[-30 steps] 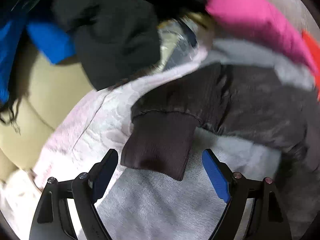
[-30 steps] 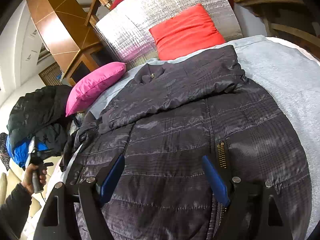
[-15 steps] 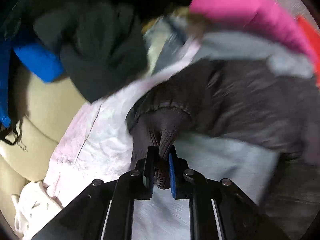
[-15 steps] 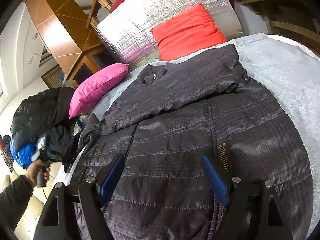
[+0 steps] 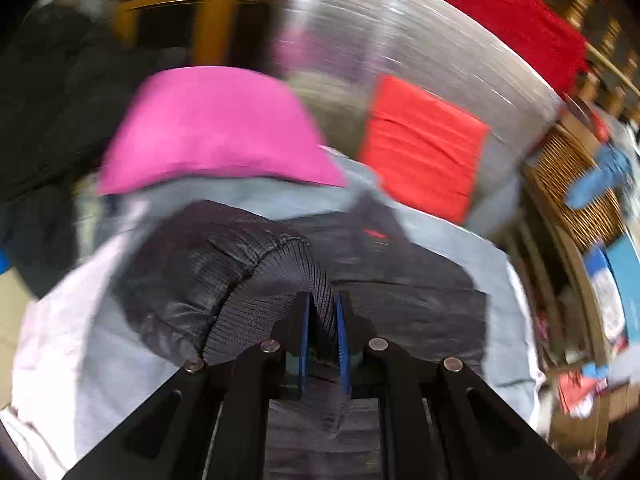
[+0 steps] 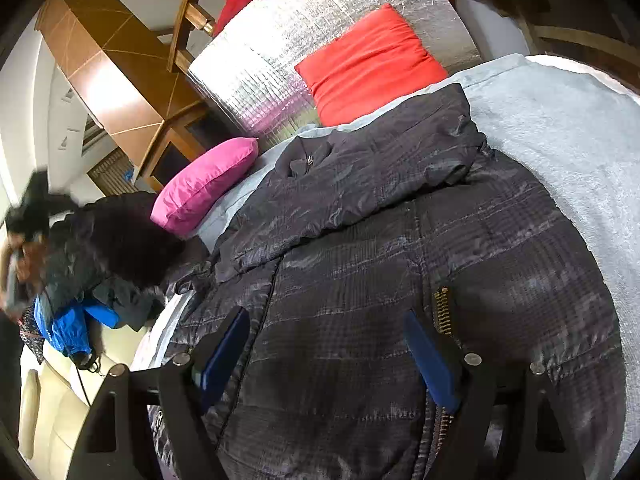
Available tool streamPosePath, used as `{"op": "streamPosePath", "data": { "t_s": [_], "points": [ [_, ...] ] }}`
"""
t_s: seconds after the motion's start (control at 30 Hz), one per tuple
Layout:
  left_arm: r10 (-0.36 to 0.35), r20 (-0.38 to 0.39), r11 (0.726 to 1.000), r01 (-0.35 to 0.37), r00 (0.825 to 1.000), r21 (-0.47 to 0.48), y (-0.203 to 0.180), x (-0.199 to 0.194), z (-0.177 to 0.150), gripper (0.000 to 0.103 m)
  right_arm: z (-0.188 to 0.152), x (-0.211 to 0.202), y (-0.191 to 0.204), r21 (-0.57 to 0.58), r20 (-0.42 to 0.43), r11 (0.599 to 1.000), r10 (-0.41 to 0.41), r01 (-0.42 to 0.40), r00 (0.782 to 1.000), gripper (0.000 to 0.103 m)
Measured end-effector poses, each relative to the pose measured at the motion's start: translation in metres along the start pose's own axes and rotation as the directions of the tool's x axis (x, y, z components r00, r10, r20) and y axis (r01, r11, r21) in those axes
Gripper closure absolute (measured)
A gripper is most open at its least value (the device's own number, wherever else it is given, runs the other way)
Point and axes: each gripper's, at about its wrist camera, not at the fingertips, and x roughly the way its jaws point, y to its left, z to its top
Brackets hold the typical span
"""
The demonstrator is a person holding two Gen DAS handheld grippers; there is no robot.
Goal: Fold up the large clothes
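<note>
A dark quilted jacket [image 6: 400, 260] lies spread on a pale blue blanket [image 6: 560, 128], one sleeve folded across its chest. My left gripper [image 5: 322, 320] is shut on the ribbed cuff [image 5: 288, 280] of the other sleeve and holds it raised above the bed, the sleeve [image 5: 188, 276] bulging to the left. In the right wrist view the hand [image 6: 20, 256] holding that gripper is a blur at the far left. My right gripper [image 6: 328, 344] hovers open over the jacket's lower front, beside the brass zipper [image 6: 442, 308], with nothing between its fingers.
A pink pillow [image 6: 204, 184] and a red pillow [image 6: 372, 64] lean at the head of the bed against a silver foil panel [image 6: 300, 32]. A heap of dark and blue clothes [image 6: 100, 264] sits on a cream sofa [image 6: 52, 392] at the left. Wooden furniture [image 6: 120, 72] stands behind.
My left gripper closed on the sleeve cuff, then rose quickly with it, and its view swung up toward the pillows. The right gripper stayed open and in place.
</note>
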Motion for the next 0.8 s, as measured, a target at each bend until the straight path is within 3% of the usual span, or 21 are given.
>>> {"op": "streamPosePath", "data": {
  "t_s": [0.17,0.2,0.23,0.3,0.37,0.5,0.67,0.77,0.8],
  "points": [
    [-0.151,-0.096,0.986,0.156,0.984,0.05,-0.085,0.046,-0.019,0.088,0.002,-0.002,-0.001,0.01,0.007,1.0,0.011,-0.011,1.0,0.021],
    [-0.183,-0.109,0.98,0.19,0.977,0.054,-0.097,0.055,-0.024,0.082,0.003,-0.003,-0.002,0.015,0.011,1.0,0.014,-0.014,1.0,0.021],
    [-0.205,-0.133,0.974,0.215,0.97,0.065,-0.111,0.066,-0.031,0.065,0.003,-0.002,-0.004,0.021,0.011,1.0,0.018,-0.018,1.0,0.021],
    [-0.211,-0.14,0.972,0.223,0.968,0.078,-0.126,0.076,-0.039,0.041,0.004,-0.002,-0.006,0.035,0.006,0.999,0.03,-0.031,1.0,0.021],
    [-0.202,-0.123,0.973,0.213,0.972,0.086,-0.129,0.083,-0.043,0.039,0.005,-0.003,-0.008,0.048,0.006,0.998,0.038,-0.039,0.999,0.02],
    [-0.2,-0.116,0.974,0.21,0.973,0.081,-0.103,0.084,-0.057,0.039,0.009,-0.008,-0.012,0.067,0.027,0.997,0.046,-0.048,0.999,0.019],
    [-0.095,-0.028,0.995,0.096,0.995,0.029,-0.031,0.077,-0.077,0.036,0.01,-0.009,-0.02,0.141,0.008,0.984,0.107,-0.107,0.994,0.019],
    [0.0,-0.016,1.0,0.0,1.0,-0.022,0.021,0.085,-0.09,0.036,0.015,-0.007,-0.025,0.275,-0.001,0.942,0.198,-0.19,0.98,0.018],
    [0.016,-0.019,0.999,-0.017,1.0,-0.047,0.035,0.089,-0.093,0.036,0.017,0.0,-0.025,0.357,-0.013,0.898,0.281,-0.258,0.96,0.018]
  ]
}}
